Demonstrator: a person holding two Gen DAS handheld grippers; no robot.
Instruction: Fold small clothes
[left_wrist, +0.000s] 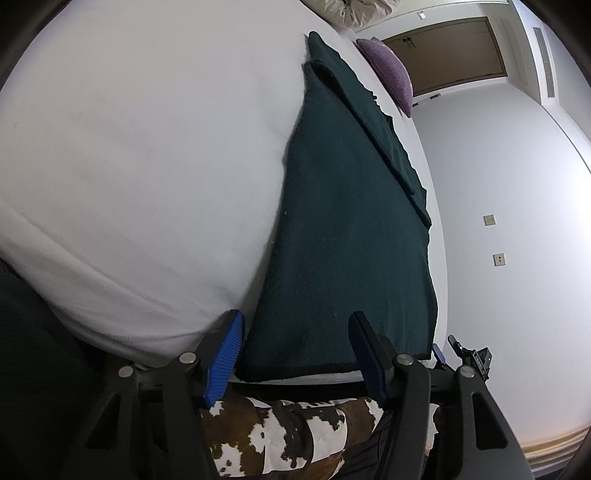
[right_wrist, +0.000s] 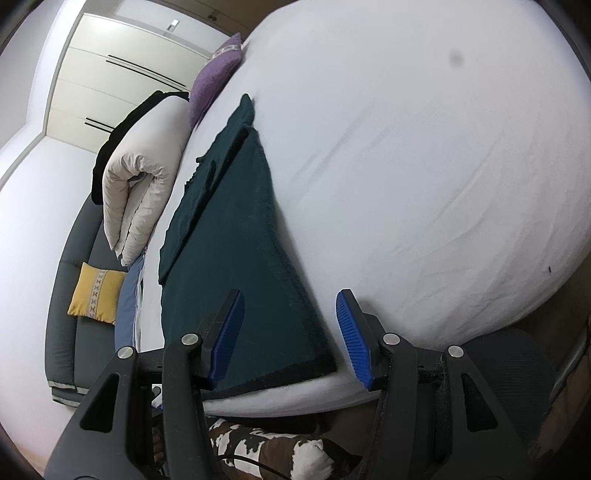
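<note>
- On the white bed lies a dark green cloth, spread long and flat, its near hem close to the bed's near edge.
- At the far end of the cloth a narrower strip of the same green sticks out past a folded edge, lying on the sheet.
- Left gripper: its blue-padded fingers stand partly open, one on each side of the cloth's near hem. The pads do not press on the cloth, and nothing is held.
- Right gripper: its blue fingers also stand partly open. The left finger is over the cloth's near part, the right one over the bare sheet just beside the cloth's corner. Nothing is clamped between them.
- The right gripper's tip shows in the left wrist view, just past the cloth's near right corner.
- A purple pillow sits at the far edge of the bed, beyond the cloth.
- A folded cream quilt lies along the bed's side, next to the cloth, with something black behind it.
- A yellow cushion rests on a grey sofa beside the bed.
- Below the bed's near edge, a brown-and-white patched fabric shows between the gripper arms.
- A brown door stands in the far wall.
</note>
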